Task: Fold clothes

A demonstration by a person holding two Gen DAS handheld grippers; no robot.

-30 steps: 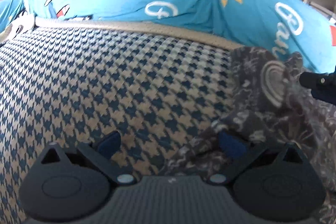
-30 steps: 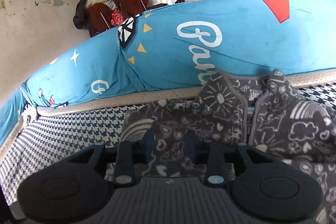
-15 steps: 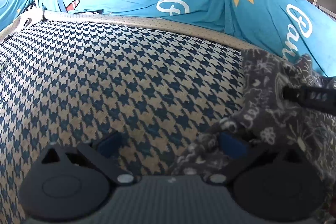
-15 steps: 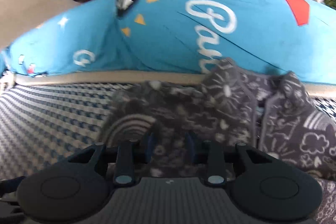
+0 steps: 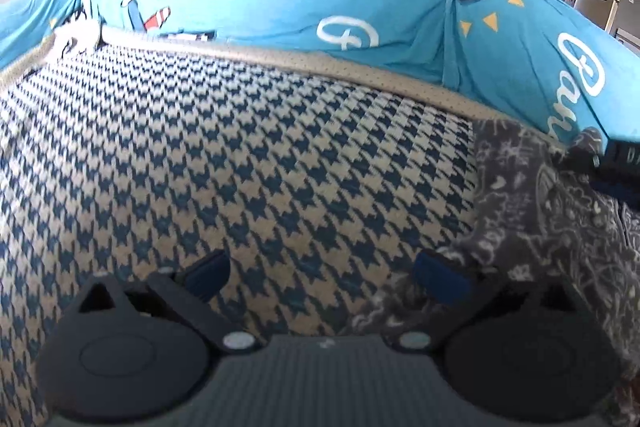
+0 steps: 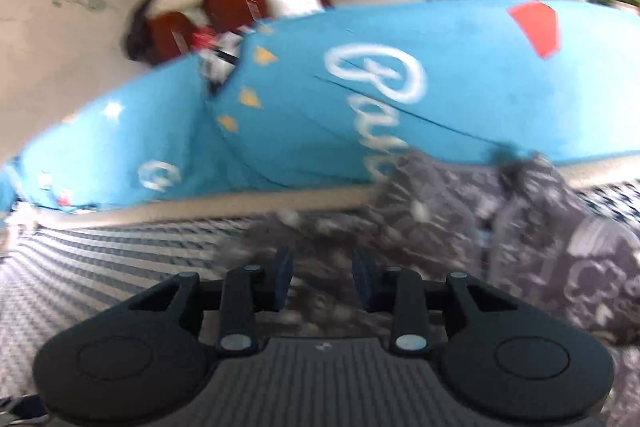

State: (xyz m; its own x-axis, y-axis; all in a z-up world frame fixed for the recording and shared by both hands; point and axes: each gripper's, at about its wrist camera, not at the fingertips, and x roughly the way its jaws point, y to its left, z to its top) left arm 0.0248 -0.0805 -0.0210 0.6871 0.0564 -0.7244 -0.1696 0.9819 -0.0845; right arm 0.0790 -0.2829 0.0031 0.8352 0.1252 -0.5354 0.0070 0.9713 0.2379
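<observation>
A dark grey garment with white doodle prints (image 5: pixel 528 211) lies crumpled on the houndstooth cushion (image 5: pixel 240 167), at the right in the left wrist view. My left gripper (image 5: pixel 320 273) is open, low over the cushion, its right finger at the garment's edge. In the right wrist view the garment (image 6: pixel 520 227) lies heaped ahead and right. My right gripper (image 6: pixel 322 277) has its jaws partly apart over the cloth, and the view is blurred. The right gripper's body shows at the far right of the left wrist view (image 5: pixel 620 167).
A blue cover with white lettering (image 6: pixel 360 99) drapes the sofa back behind a beige piped edge (image 5: pixel 280 57). Chairs with clothes (image 6: pixel 192 15) and a fridge stand far behind.
My right gripper's jaws have spread wider and it has swung, blurring the view. My left gripper has tilted up a little, showing more of the cushion.
</observation>
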